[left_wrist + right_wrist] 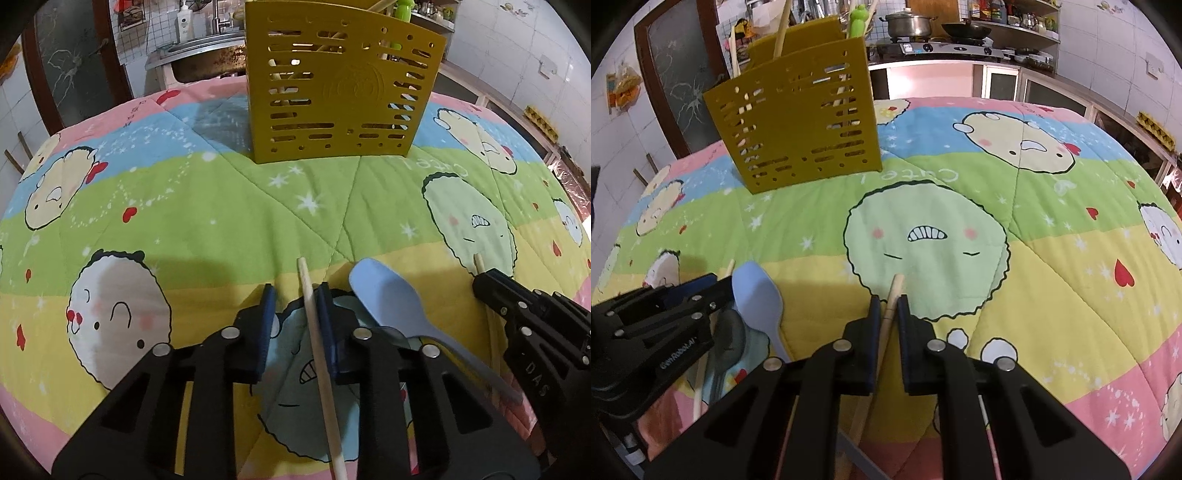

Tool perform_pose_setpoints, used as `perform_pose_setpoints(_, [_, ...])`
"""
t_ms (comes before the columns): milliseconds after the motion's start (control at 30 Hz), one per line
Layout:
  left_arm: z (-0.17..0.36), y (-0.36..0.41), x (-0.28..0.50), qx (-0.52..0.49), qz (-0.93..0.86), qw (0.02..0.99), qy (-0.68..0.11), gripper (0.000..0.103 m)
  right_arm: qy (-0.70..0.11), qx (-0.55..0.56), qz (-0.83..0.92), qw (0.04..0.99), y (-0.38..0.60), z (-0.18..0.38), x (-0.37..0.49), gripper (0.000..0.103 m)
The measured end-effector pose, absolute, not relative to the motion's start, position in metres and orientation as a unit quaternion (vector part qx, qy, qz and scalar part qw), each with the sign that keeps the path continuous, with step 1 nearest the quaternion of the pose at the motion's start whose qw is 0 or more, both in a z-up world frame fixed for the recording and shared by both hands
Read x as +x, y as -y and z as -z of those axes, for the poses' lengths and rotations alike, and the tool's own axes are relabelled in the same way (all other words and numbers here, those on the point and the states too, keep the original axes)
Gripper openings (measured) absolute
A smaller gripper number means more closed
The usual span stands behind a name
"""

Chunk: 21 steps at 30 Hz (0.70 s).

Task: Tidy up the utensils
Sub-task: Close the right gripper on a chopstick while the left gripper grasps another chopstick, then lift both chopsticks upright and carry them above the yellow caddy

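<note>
Left gripper (pixel 295 291), black with blue pads, lower centre of the left wrist view: a pale wooden chopstick (pixel 317 347) runs up between its jaws, lying against the right pad (pixel 327 325). A gap shows between the stick and the left pad. The jaws stand narrow but not fully closed; whether they truly pinch the stick cannot be told.

Right gripper (pixel 886 302), same make, lower centre of the right wrist view: jaws nearly closed on a second pale wooden chopstick (pixel 892 299), whose tip pokes out just above the pads. In the left wrist view this gripper appears at lower right.

Light blue plastic spoon (pixel 391 299), on the quilt just right of the left gripper in the left wrist view, bowl towards the upper left, handle running to the lower right. In the right wrist view, a dark grey spoon (pixel 729 339) lies beside it, lower left.

Mustard-yellow perforated plastic utensil holder (pixel 343 85), upright at top centre of the left wrist view, upper left in the right wrist view. It holds wooden chopsticks and a green frog-topped utensil (pixel 857 18).

Cartoon-printed quilt (pixel 184 206) in pink, blue, green and yellow bands, covering the work surface under everything.

Background, top of the right wrist view: metal pot (pixel 908 22) on a stove.
</note>
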<state>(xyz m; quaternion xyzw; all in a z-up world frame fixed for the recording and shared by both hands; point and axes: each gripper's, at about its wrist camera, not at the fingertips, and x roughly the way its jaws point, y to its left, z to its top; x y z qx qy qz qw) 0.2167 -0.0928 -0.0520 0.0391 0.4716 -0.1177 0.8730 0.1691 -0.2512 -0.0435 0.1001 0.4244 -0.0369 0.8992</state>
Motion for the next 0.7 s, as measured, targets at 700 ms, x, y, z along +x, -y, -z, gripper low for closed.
perform_pose_setpoints(700, [0.021,0.071,0.19,-0.017,0.138,0.899,-0.415,0.004,-0.317,0.075,0.044,0.944,0.25,-0.018,0.133,0.006])
